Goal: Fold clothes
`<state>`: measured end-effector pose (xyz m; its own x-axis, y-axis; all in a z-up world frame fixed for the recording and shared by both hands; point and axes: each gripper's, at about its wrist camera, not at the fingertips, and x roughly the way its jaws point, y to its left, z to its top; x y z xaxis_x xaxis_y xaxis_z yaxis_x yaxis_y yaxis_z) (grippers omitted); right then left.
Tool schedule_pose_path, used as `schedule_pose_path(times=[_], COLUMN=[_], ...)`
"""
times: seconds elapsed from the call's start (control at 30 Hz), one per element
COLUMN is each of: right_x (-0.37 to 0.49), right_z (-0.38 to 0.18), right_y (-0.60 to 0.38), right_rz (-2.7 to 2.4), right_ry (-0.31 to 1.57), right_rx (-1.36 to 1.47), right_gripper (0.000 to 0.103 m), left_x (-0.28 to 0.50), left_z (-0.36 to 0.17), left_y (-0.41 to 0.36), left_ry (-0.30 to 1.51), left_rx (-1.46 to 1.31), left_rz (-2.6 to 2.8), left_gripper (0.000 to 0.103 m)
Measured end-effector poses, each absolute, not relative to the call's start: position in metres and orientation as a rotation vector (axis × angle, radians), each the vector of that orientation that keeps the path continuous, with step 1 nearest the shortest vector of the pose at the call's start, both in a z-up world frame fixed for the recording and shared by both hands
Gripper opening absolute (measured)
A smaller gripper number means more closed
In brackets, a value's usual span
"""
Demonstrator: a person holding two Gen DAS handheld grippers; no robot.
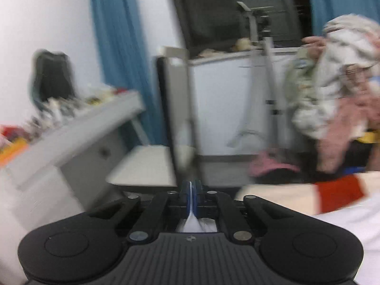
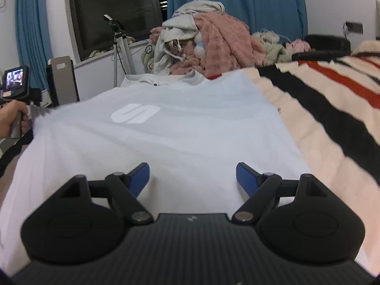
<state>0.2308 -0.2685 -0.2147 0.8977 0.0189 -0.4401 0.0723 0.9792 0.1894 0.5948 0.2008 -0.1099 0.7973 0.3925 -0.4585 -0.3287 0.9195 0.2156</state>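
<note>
A white T-shirt [image 2: 180, 130] with a pale logo lies spread flat on the striped bed cover [image 2: 332, 109], collar at the far end. My right gripper [image 2: 192, 175] is open, its blue fingertips [image 2: 140, 178] wide apart just above the shirt's near part. My left gripper [image 1: 190, 187] is shut on a fold of the white shirt fabric [image 1: 192, 223], lifted at the bed's edge; the view is blurred. The left gripper in a hand also shows in the right wrist view [image 2: 16, 99], at the shirt's left edge.
A heap of pink and beige clothes [image 2: 209, 42] sits at the bed's far end. A cluttered white desk [image 1: 71, 128], a chair [image 1: 144, 166] and a white cabinet [image 1: 225, 99] stand beside the bed. Blue curtains [image 2: 237, 2] and a dark window [image 2: 114, 9] are behind.
</note>
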Motion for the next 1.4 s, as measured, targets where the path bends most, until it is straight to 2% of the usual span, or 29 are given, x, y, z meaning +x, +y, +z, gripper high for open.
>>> schedule_pose_path(times=[0.03, 0.07, 0.1, 0.3, 0.6, 0.83, 1.0, 1.4], right_x=[0.229, 0.228, 0.226, 0.214, 0.178, 0.131, 0.113, 0.117], right_z=[-0.213, -0.211, -0.209, -0.197, -0.169, -0.135, -0.118, -0.128], right_y=[-0.27, -0.271, -0.272, -0.274, -0.272, -0.273, -0.279, -0.284], right_rz=[-0.027, -0.026, -0.023, 0.002, 0.039, 0.042, 0.02, -0.01], right_ry=[0.451, 0.446, 0.438, 0.398, 0.359, 0.295, 0.268, 0.289], right_rx=[0.206, 0.21, 0.211, 0.186, 0.176, 0.179, 0.207, 0.223], right_gripper=[0.082, 0.082, 0.082, 0.082, 0.081, 0.081, 0.081, 0.064], left_x=[0.588, 0.578, 0.568, 0.467, 0.261, 0.134, 0.08, 0.062], left_z=[-0.111, -0.11, -0.108, -0.093, -0.065, -0.051, -0.058, -0.064], left_y=[0.197, 0.19, 0.183, 0.13, 0.034, 0.001, -0.019, -0.013], left_ry=[0.52, 0.516, 0.51, 0.506, 0.497, 0.484, 0.471, 0.458], left_rx=[0.12, 0.111, 0.102, 0.046, -0.004, -0.036, 0.016, 0.007], left_rz=[0.356, 0.321, 0.287, 0.065, -0.117, -0.187, -0.236, -0.217], left_gripper=[0.027, 0.044, 0.054, 0.08, 0.085, 0.086, 0.086, 0.086])
